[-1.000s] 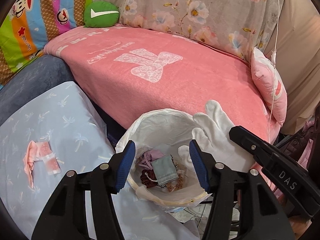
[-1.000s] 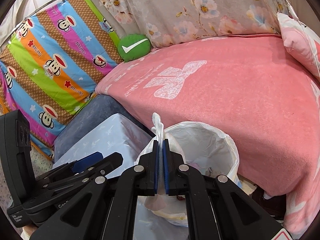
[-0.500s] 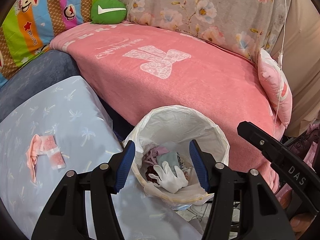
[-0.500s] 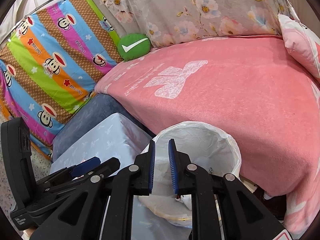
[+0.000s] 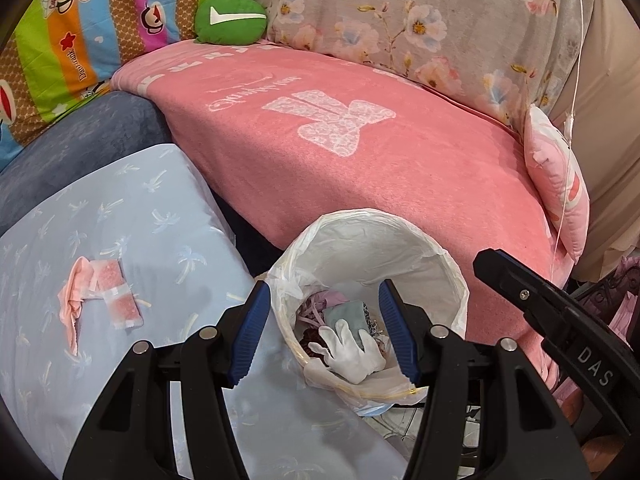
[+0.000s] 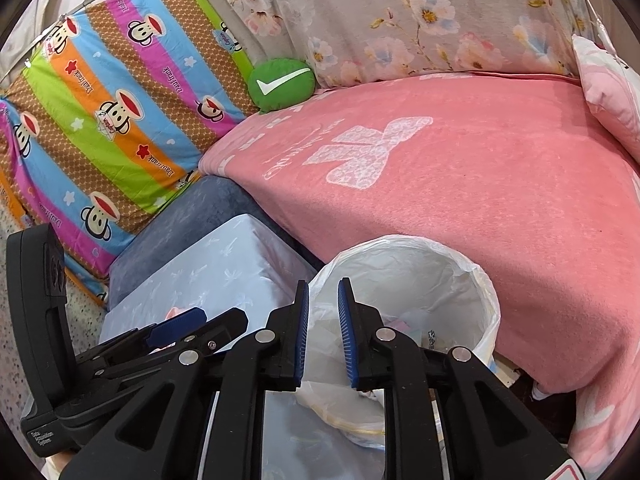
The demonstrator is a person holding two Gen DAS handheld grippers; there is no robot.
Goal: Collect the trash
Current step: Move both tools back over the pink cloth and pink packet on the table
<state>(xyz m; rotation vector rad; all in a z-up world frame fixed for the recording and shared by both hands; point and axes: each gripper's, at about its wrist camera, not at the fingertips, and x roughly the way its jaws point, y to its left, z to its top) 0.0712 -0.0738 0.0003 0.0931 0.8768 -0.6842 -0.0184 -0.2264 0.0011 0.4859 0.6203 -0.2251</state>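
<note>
A white-lined trash bin [image 5: 448, 276] stands between the pale blue table and the pink sofa; it also shows in the right wrist view [image 6: 476, 276]. A white glove [image 5: 352, 350] lies inside it on other scraps. A pink wrapper with a pink rag [image 5: 102, 292] lies on the blue tablecloth [image 5: 132, 208] at the left. My left gripper [image 5: 324, 328] is open and empty, hovering over the bin's near rim. My right gripper [image 6: 323, 332] is slightly open and empty, over the bin's left rim. The right gripper's body [image 5: 560, 320] shows at the right of the left wrist view.
A pink blanket [image 5: 360, 152] covers the sofa behind the bin, with a green cushion [image 5: 230, 18] and a pink pillow [image 5: 560, 176] on it. A striped monkey-print cloth [image 6: 100, 120] hangs at the left. A dark blue stool [image 6: 200, 216] stands by the table.
My right gripper opened and let go of the white glove, which dropped into the bin. Both grippers shifted slightly over the bin.
</note>
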